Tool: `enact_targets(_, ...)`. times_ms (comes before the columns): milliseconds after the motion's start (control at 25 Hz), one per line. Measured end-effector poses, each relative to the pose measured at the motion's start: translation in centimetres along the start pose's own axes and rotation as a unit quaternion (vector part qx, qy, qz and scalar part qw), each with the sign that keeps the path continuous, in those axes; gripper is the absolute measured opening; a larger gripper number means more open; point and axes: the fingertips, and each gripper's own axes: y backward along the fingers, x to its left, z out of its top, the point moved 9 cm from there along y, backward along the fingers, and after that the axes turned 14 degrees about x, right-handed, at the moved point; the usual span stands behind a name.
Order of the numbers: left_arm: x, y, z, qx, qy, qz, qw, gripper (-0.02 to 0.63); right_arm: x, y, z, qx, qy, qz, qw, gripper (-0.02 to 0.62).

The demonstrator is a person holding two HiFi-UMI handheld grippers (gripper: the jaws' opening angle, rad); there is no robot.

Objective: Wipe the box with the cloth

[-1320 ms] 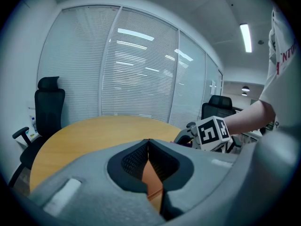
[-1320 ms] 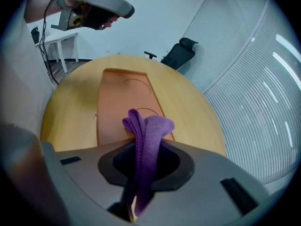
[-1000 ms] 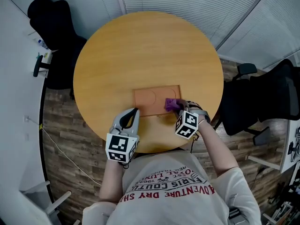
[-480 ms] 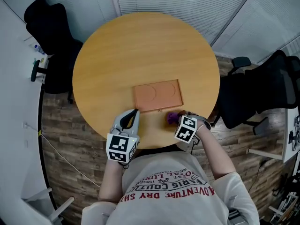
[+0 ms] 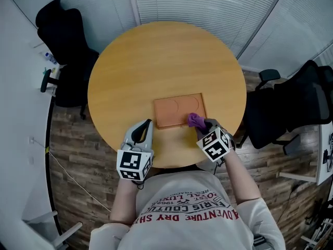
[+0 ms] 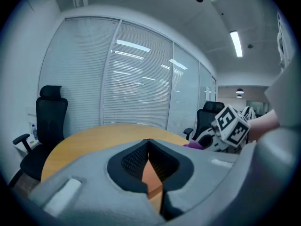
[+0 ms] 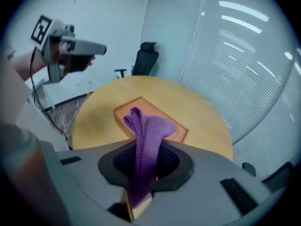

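Note:
A flat orange-brown box [image 5: 178,110] with two round marks on its lid lies on the round wooden table [image 5: 135,66], near the front edge. My right gripper [image 5: 202,122] is shut on a purple cloth [image 5: 195,120], which rests over the box's near right corner. In the right gripper view the cloth [image 7: 146,145] stands up between the jaws with the box [image 7: 155,117] just beyond. My left gripper [image 5: 144,128] is shut and holds nothing, over the table left of the box. Its closed jaws leave a sliver of the box [image 6: 151,173] showing.
Black office chairs stand around the table: one at the far left [image 5: 62,40] and others at the right [image 5: 291,108]. Window blinds [image 5: 208,4] run behind the table. A wood-plank floor [image 5: 78,155] shows below the table's edge.
The right gripper with the cloth pulled back off the box toward the table's front edge, then came forward again onto the box's near right corner. The left gripper has stayed put.

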Motion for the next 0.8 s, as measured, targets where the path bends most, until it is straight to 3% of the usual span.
enact_targets(160,0.0,0.5,1.9,-0.019,-0.013,0.01,0.9997,0.009,-2.0,3.9,2.4,-0.135,-0.086,-0.009,0.987,0.076)
enact_targets(360,0.2,1.5,4.5,-0.06,-0.025,0.037,0.9972,0.009,-3.1,8.0,4.3,-0.287,-0.095,-0.016,0.953,0.077)
enact_targets(480,0.8,2.2,5.5,-0.082,-0.019,0.061,0.9946,0.009,-3.4,9.6,4.9,-0.351,-0.1,-0.018,0.931,0.075)
enact_targets(600,1.3,2.4,6.0,-0.098,0.001,0.07,0.9927,0.009,-3.8,10.2,5.3,-0.378,-0.103,-0.02,0.92,0.074)
enact_targets(800,2.3,1.8,6.6,-0.096,0.015,0.064,0.9932,0.009,-4.6,9.1,6.6,-0.353,-0.114,-0.025,0.928,0.071)
